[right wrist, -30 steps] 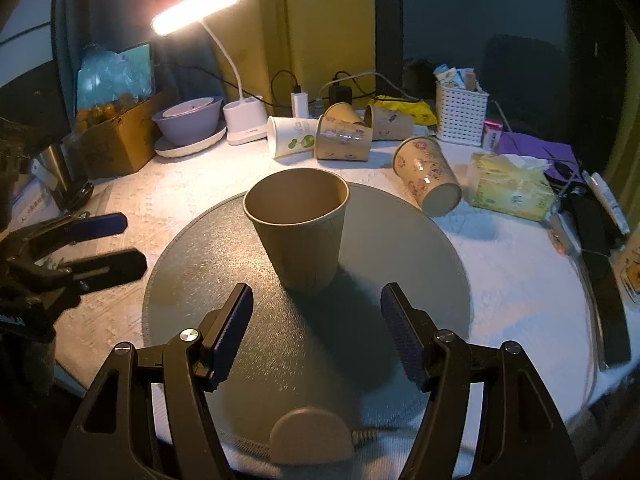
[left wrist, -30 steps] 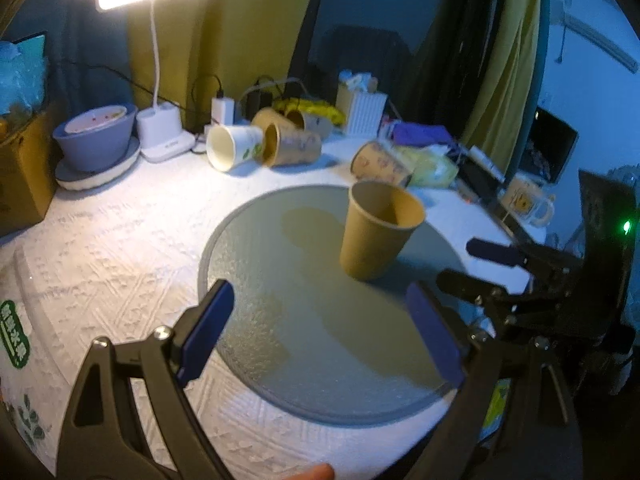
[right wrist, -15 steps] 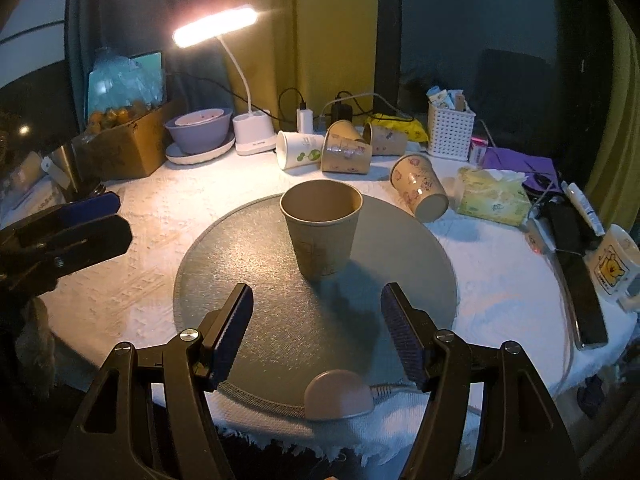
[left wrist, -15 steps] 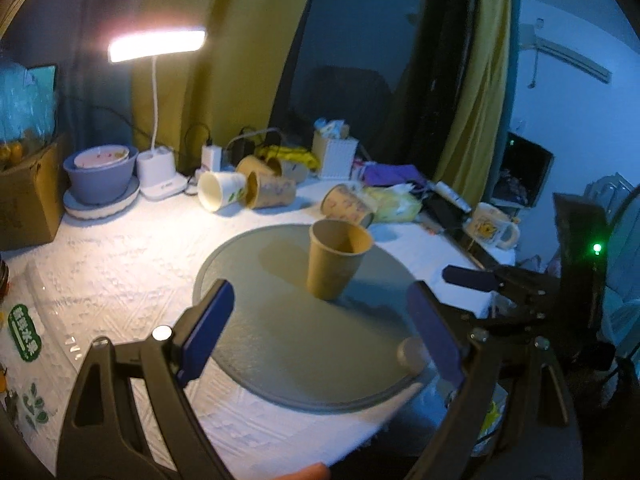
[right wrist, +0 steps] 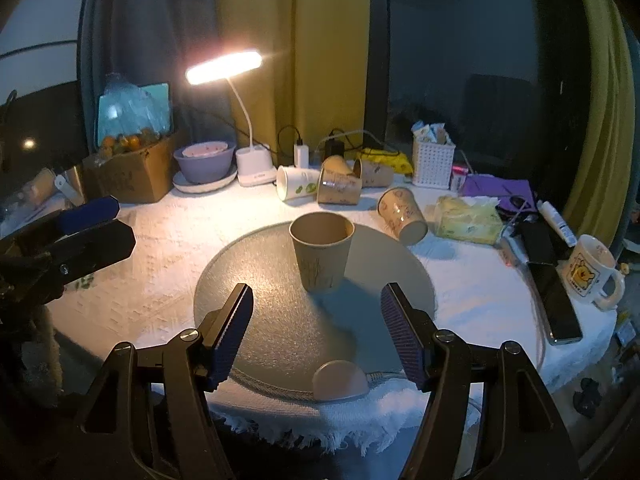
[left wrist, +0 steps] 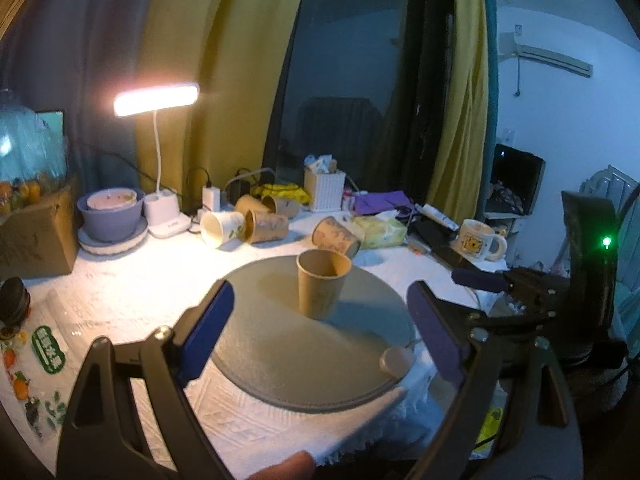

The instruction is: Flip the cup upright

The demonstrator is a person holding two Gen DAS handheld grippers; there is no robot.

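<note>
A brown paper cup [left wrist: 322, 282] stands upright, mouth up, on the round grey mat [left wrist: 280, 360]; it also shows in the right wrist view [right wrist: 321, 255] on the mat [right wrist: 272, 320]. My left gripper [left wrist: 320, 332] is open and empty, well back from the cup near the table's front edge. My right gripper [right wrist: 318, 332] is open and empty, also back from the cup. Each gripper appears in the other's view: the right one [left wrist: 500, 292] at the right, the left one [right wrist: 76, 228] at the left.
Several paper cups [right wrist: 336, 186] lie on their sides behind the mat. A lit desk lamp [right wrist: 256, 168], purple bowl [right wrist: 204, 158], cardboard box [right wrist: 128, 172], white basket [right wrist: 434, 164], tissue pack [right wrist: 466, 220], mug [right wrist: 592, 276] and phone [right wrist: 554, 300] crowd the table. A round pink object [right wrist: 339, 380] lies at the mat's front.
Both grippers have pulled back and up from the cup, which now looks smaller and farther away. The cup stays upright on the mat.
</note>
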